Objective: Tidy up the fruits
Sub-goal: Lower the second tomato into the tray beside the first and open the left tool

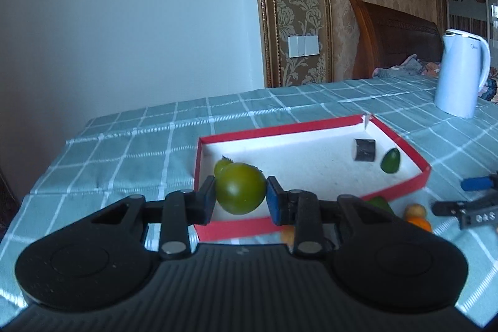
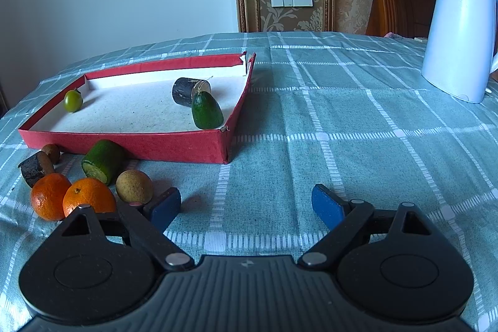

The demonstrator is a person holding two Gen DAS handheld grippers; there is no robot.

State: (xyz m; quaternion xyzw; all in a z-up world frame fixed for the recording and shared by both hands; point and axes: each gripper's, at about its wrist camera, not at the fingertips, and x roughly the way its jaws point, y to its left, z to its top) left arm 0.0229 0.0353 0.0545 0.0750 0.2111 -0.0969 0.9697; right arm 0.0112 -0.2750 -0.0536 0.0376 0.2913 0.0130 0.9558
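Observation:
My left gripper (image 1: 240, 197) is shut on a green tomato (image 1: 241, 187) and holds it above the near left corner of the red tray (image 1: 314, 125). A second green tomato (image 1: 221, 167) lies in the tray behind it, also seen in the right wrist view (image 2: 73, 100). A dark cylinder (image 2: 186, 91) and a green cucumber tip (image 2: 206, 111) lie in the tray (image 2: 124, 142). My right gripper (image 2: 246, 207) is open and empty over the cloth. To its left lie two oranges (image 2: 88, 196), a brown round fruit (image 2: 134, 186) and a cucumber piece (image 2: 102, 161).
A white kettle (image 2: 457, 36) stands at the far right of the checked tablecloth (image 2: 342, 129). A dark cylinder piece (image 2: 34, 169) and a small brown fruit (image 2: 51, 152) lie by the tray's front wall. The right gripper shows at the left wrist view's right edge (image 1: 460, 198).

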